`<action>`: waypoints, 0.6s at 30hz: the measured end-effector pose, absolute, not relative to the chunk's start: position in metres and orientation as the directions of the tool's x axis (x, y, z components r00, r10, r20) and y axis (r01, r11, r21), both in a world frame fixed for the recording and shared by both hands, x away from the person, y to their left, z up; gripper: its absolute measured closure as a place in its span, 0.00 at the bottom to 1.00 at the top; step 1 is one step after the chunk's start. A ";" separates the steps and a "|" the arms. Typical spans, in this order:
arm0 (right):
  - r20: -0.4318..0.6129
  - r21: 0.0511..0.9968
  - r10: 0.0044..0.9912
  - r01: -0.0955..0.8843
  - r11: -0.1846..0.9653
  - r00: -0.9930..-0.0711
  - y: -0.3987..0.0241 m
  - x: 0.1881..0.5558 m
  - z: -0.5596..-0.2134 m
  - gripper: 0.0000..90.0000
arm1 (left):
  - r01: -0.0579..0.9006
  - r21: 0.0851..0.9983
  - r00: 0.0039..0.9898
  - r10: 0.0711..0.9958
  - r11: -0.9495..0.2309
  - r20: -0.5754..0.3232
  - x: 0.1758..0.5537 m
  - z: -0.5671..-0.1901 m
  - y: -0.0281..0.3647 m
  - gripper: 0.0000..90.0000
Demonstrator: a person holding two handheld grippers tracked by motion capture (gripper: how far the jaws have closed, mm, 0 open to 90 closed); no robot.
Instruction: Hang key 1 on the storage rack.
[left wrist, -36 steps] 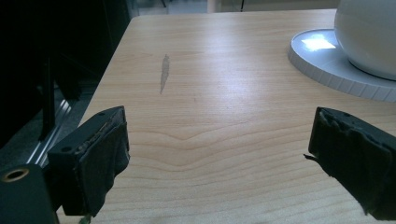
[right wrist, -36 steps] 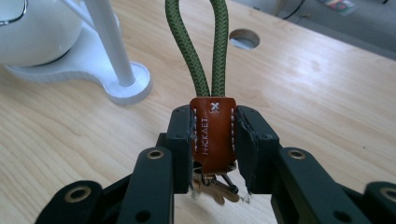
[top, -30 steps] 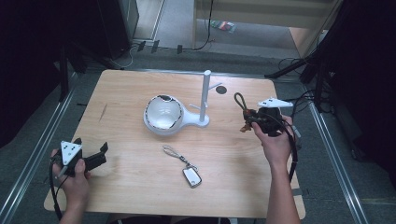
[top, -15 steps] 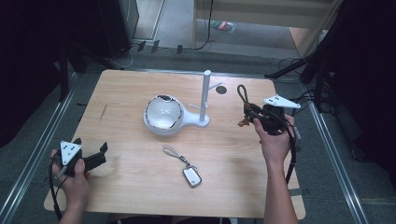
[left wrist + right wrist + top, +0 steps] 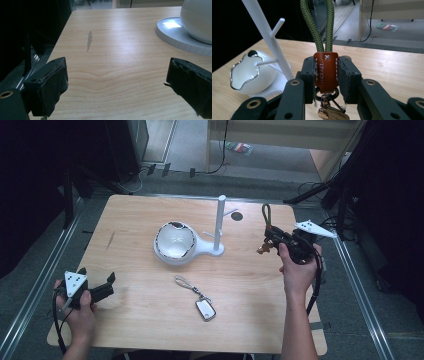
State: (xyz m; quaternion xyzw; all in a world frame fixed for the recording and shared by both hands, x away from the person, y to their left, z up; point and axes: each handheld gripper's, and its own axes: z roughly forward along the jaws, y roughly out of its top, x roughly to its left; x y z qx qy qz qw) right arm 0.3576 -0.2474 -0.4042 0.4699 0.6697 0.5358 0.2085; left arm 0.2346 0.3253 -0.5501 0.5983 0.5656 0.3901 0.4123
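Right gripper view shows the right tool clamped on a green cord keychain's brown leather tab, white stand beyond-left, while the left tool gapes over bare tabletop.

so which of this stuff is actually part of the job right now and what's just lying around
In use:
- green cord keychain, clamped in the right gripper
- white peg stand, probably where it gets hung

Lying about:
- second keychain flat on the table
- left gripper, open, holding nothing
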 end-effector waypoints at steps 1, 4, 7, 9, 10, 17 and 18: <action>0.224 0.914 0.853 0.406 -0.016 -0.471 -0.247 0.358 -0.404 0.77 | 0.353 0.935 0.059 0.998 -0.022 0.001 0.235 -0.550 0.325 0.04; 0.250 0.913 0.846 0.405 -0.044 -0.471 -0.249 0.358 -0.401 0.77 | 0.354 0.935 0.047 0.999 -0.011 -0.006 0.236 -0.550 0.326 0.04; 0.251 0.915 0.845 0.400 -0.049 -0.472 -0.248 0.359 -0.397 0.77 | 0.358 0.934 0.045 0.999 -0.005 -0.012 0.237 -0.550 0.327 0.04; 0.255 0.916 0.842 0.397 -0.053 -0.476 -0.247 0.360 -0.393 0.77 | 0.360 0.933 0.044 0.999 -0.005 -0.012 0.238 -0.550 0.327 0.05; 0.258 0.917 0.838 0.396 -0.055 -0.480 -0.246 0.360 -0.392 0.77 | 0.360 0.933 0.042 0.999 -0.005 -0.011 0.238 -0.550 0.327 0.04; 0.262 0.916 0.831 0.397 -0.053 -0.491 -0.243 0.364 -0.387 0.77 | 0.360 0.933 0.037 0.999 0.001 -0.015 0.239 -0.550 0.328 0.04; 0.263 0.916 0.830 0.399 -0.054 -0.492 -0.242 0.365 -0.387 0.77 | 0.359 0.933 0.035 0.999 0.003 -0.017 0.239 -0.550 0.327 0.05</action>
